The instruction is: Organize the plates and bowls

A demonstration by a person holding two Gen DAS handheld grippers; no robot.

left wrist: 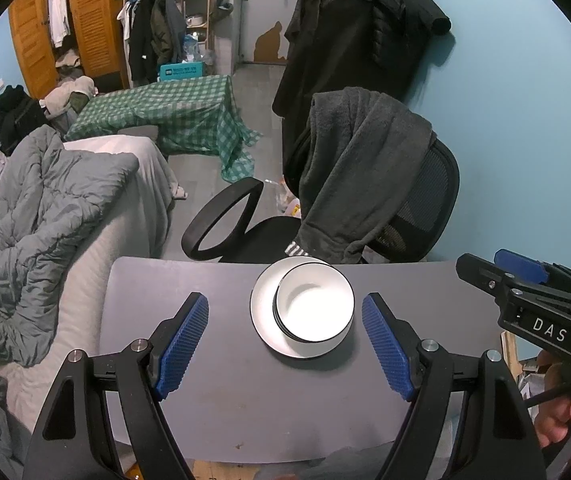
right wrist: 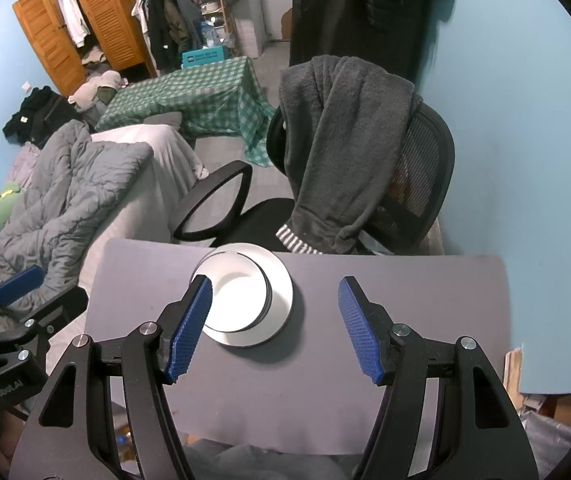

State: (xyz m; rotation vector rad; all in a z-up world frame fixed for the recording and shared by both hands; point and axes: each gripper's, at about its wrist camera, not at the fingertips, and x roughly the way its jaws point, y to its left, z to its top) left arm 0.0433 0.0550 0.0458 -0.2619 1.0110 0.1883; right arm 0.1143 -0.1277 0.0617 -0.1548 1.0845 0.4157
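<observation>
White bowls [left wrist: 313,306], nested and empty, sit off-centre on a white plate [left wrist: 263,312] at the far middle of the grey worktop [left wrist: 205,400], so we judge the stacking done. Our left gripper [left wrist: 285,344] and right gripper [right wrist: 275,328] hover nearer, fingers [left wrist: 183,344] spread wide, holding nothing.

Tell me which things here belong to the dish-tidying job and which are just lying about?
Job:
- stacked white bowls
- white plate under them
- grey table
- left tool and right tool, both open

Lying about:
- office chair with grey fleece
- grey quilt
- checked cloth
- wooden wardrobe
</observation>
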